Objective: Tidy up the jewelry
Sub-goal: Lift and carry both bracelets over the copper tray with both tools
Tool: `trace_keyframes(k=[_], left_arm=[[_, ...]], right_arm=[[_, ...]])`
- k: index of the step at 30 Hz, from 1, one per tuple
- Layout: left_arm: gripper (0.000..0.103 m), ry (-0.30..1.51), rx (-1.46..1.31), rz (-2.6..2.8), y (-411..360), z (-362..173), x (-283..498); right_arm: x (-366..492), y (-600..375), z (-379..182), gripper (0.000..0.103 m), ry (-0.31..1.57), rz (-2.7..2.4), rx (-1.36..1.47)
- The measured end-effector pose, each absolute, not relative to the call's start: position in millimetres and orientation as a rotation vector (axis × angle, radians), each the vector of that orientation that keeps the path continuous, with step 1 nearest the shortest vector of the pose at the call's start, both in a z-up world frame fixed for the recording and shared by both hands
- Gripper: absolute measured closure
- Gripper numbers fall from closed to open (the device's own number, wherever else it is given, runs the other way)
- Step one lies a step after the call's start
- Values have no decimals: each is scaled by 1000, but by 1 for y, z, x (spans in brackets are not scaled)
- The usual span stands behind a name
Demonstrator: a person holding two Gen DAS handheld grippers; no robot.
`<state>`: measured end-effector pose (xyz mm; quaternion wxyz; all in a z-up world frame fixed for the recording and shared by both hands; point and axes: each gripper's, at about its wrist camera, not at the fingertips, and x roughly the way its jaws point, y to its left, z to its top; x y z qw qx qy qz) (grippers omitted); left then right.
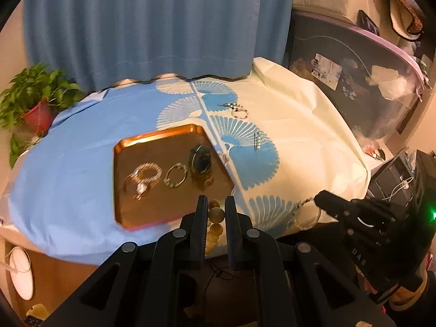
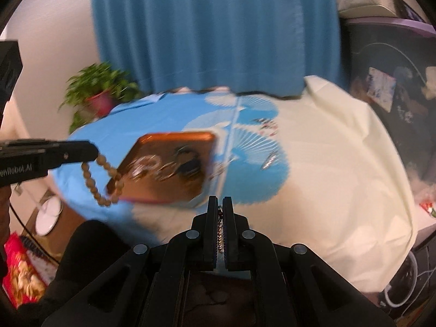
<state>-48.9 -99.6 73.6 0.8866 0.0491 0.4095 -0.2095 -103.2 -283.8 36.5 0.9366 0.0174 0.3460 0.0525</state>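
Note:
A copper tray (image 1: 130,212) lies on the blue part of the tablecloth and holds several bracelets (image 1: 147,174) and a dark watch (image 1: 201,159). My left gripper (image 1: 216,207) is shut on a wooden bead bracelet (image 1: 215,215), held above the tray's near right corner; in the right wrist view the bracelet (image 2: 94,182) hangs from it at the left. My right gripper (image 2: 220,204) is shut on a thin chain bracelet (image 2: 220,234); in the left wrist view its loop (image 1: 305,212) hangs at the table's near right edge. The tray (image 2: 141,188) is blurred in the right wrist view.
More jewelry lies on the cloth past the tray: a beaded bracelet with earrings (image 1: 238,110) and a silver clip (image 1: 257,140). A potted plant (image 1: 35,100) stands at the far left. A blue curtain (image 1: 152,21) hangs behind. Cluttered storage (image 1: 354,81) stands at right.

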Motion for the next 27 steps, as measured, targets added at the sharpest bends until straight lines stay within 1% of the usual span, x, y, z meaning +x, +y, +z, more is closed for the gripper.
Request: trace_keyframes(k=[6,12,27], left_arm=[[93,842,82,-428,-77,72,-87],[93,822,60,-435,-61,74,-112],[93,817,19,-434,-35,72,-120]], right_arm=[[-141,-243,35,100,711,184,-9],[-160,-217,41,100,702,227,-44],[-175,-205,44,100,710,208,-53]])
